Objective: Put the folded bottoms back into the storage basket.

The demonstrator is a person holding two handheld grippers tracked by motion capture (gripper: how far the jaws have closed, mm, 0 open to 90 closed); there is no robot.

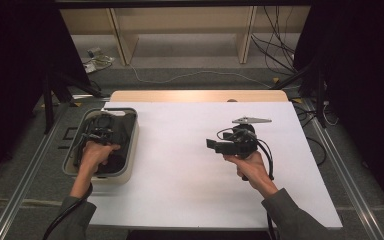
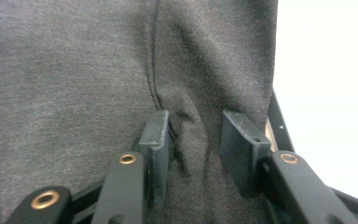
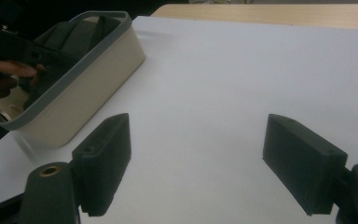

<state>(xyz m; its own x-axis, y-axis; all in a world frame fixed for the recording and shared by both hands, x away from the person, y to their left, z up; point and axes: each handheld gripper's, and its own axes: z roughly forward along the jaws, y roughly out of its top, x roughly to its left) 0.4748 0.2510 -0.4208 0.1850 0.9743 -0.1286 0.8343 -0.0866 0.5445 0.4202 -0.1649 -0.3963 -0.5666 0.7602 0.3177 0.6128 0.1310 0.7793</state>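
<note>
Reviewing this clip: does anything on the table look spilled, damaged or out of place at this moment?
Nothing stands out. The beige bin sits upright at the left edge of the white table, with dark grey fabric inside it. The left gripper is closing around a fold of that fabric; the right gripper hangs open over bare table.

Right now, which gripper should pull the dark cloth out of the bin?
Left. The left gripper is down in the bin, jaws straddling a fold of the dark cloth. The right gripper hangs open above the bare table.
</note>
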